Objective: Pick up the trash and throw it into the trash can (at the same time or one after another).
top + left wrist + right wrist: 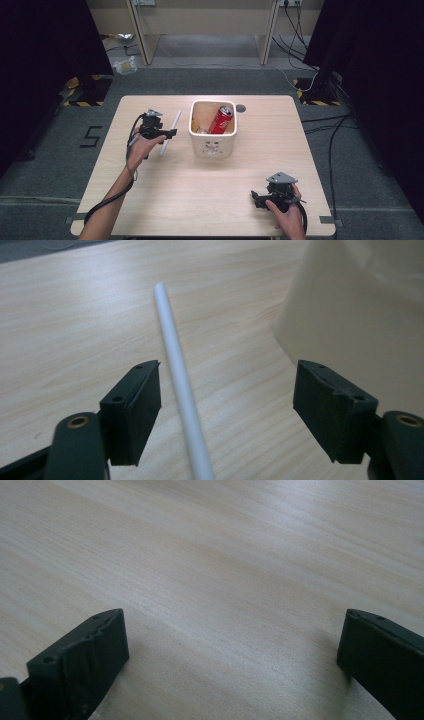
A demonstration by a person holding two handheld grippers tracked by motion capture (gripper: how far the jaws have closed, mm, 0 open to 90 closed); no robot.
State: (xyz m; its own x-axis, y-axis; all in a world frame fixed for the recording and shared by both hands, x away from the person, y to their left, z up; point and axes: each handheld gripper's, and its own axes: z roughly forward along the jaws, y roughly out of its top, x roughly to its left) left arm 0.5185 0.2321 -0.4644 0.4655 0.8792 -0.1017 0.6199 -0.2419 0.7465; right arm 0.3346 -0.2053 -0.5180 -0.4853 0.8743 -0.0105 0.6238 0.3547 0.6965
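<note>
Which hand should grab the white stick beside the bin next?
Left. The left hand-held gripper is open with the white stick lying between its jaws; the right hand-held gripper sits far off at the table's near corner.

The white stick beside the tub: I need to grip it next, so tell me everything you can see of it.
The thin white round stick looks smooth and matte, maybe plastic; it is straight, and lies flat on the pale wooden table, left of the cream tub and apart from it. It runs between the open left gripper, nearer one jaw, touching neither.
</note>
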